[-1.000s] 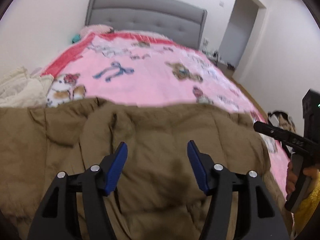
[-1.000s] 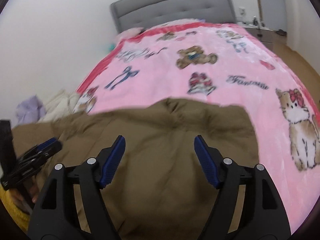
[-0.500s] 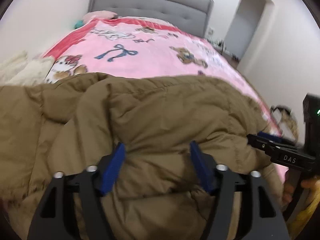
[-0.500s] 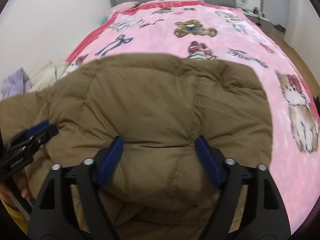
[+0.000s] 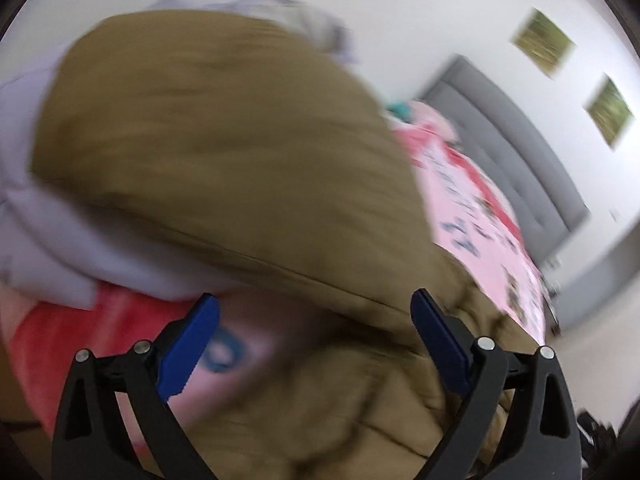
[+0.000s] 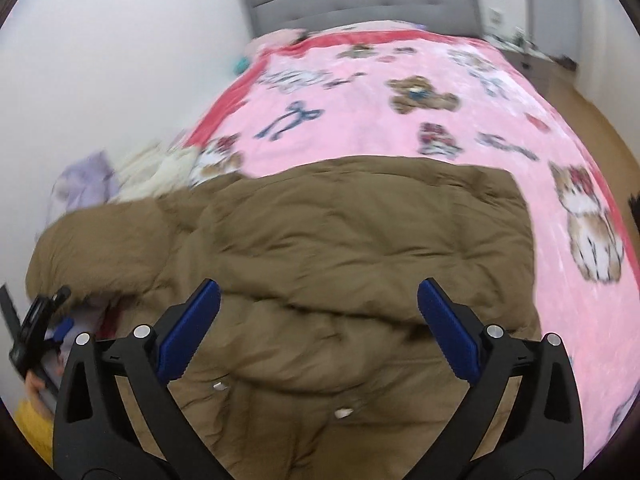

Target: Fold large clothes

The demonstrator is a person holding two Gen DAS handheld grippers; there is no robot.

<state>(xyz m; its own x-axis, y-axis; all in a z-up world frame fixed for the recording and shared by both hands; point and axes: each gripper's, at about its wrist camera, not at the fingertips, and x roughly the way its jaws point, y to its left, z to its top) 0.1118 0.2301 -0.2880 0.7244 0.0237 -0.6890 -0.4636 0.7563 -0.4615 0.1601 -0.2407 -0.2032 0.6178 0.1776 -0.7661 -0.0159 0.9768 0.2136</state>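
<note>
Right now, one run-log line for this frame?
left gripper: opening, empty | right gripper: opening, empty | brown jacket: released on pink blanket

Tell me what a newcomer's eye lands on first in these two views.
The big brown puffer jacket spread over the near end of the bed fills the middle of both views. Under it lies the bright pink blanket with teddy bears and bows, running back to a grey padded headboard against the white wall. A pale lilac garment sits heaped at the bed's left edge.

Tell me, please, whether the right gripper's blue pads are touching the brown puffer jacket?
Apart: in the right wrist view the right gripper is opening, both pads clear above the brown puffer jacket.
</note>
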